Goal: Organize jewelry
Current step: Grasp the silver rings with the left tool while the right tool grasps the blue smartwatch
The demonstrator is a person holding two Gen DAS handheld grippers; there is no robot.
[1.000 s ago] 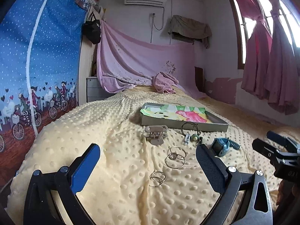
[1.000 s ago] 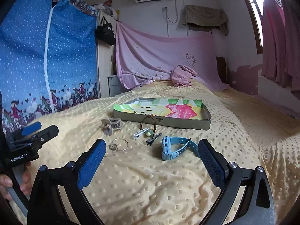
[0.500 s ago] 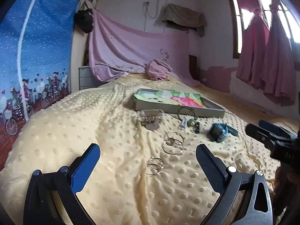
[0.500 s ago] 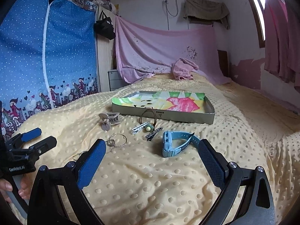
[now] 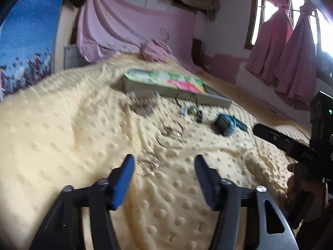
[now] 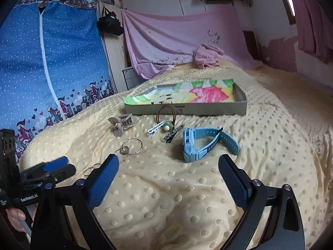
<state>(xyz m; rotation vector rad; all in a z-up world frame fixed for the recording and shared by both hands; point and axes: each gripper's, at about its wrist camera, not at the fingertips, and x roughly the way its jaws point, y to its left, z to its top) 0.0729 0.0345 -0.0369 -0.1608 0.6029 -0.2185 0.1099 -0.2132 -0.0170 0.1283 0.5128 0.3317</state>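
Observation:
Jewelry lies on a yellow dotted blanket in front of a shallow box [image 6: 187, 110] with a colourful lining. My left gripper [image 5: 164, 162] points down at a small bunch of thin rings [image 5: 147, 164]. Its jaws are closing, and the rings lie just off the left fingertip with no pad touching them. A larger ring bunch [image 5: 170, 134] lies beyond. My right gripper [image 6: 168, 162] hovers short of a blue watch [image 6: 199, 143]; its jaws are wide, closing slightly, with nothing between them. Also on the blanket are a beige claw clip [image 6: 121, 123], a brown hair tie [image 6: 166, 114] and two small clips.
A blue dotted wardrobe cover [image 6: 52, 62] stands left of the bed. Pink cloth [image 6: 183, 35] hangs at the far end, with a crumpled pink bundle [image 6: 207, 56] on the bed. Pink curtains [image 5: 291, 48] hang on the right. A hand [image 6: 16, 218] holds the left gripper's handle.
The left gripper's jaws have narrowed a lot and it has tipped down toward the small rings. The right gripper has come nearer the watch, jaws a little narrower.

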